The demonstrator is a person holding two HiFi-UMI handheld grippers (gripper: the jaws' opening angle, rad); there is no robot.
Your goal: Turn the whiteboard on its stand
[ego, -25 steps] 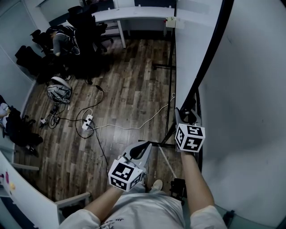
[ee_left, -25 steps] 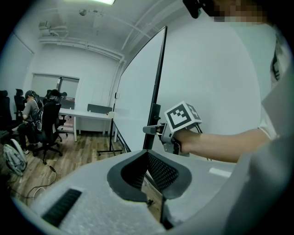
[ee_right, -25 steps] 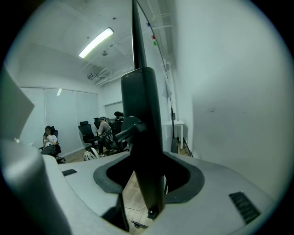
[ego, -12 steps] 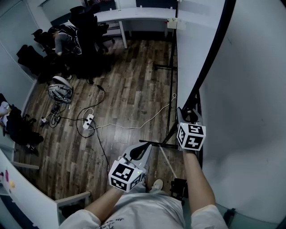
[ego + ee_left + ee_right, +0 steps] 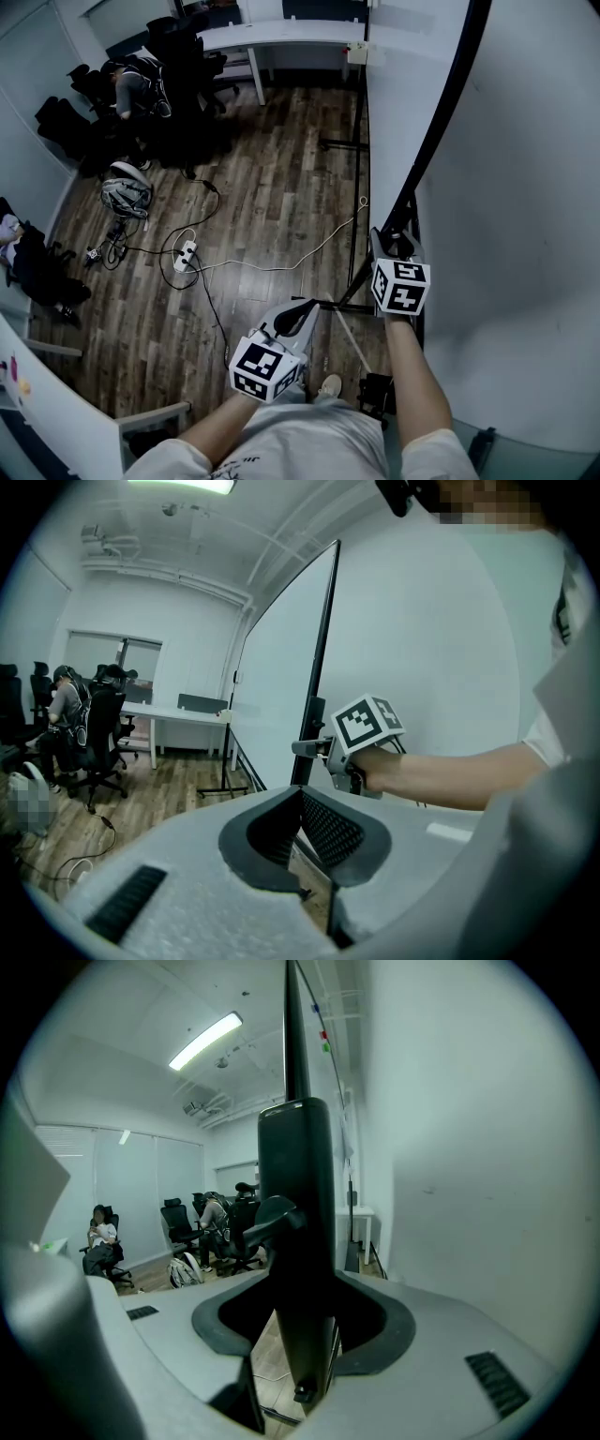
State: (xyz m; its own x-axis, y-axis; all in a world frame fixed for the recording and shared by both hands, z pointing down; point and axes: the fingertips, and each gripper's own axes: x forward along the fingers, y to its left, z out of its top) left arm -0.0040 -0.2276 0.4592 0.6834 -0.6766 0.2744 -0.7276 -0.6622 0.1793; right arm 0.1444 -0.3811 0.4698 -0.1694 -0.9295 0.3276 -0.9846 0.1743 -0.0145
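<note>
The whiteboard (image 5: 525, 234) stands upright on its stand at the right, its black frame edge (image 5: 441, 122) running down towards me. My right gripper (image 5: 392, 242) is at that edge. In the right gripper view the black frame post (image 5: 298, 1204) fills the space between the jaws, and the right gripper (image 5: 300, 1335) is shut on it. My left gripper (image 5: 298, 314) hangs free over the floor to the left of the board, shut with nothing in it. In the left gripper view its pads (image 5: 302, 803) meet, and the right gripper (image 5: 319, 750) shows on the frame (image 5: 323, 649).
The stand's black base bars (image 5: 342, 145) lie on the wood floor. A power strip (image 5: 183, 255) with trailing cables lies at the left. A white desk (image 5: 281, 33) and a seated person (image 5: 131, 80) are at the back. Another white panel (image 5: 56, 403) stands near left.
</note>
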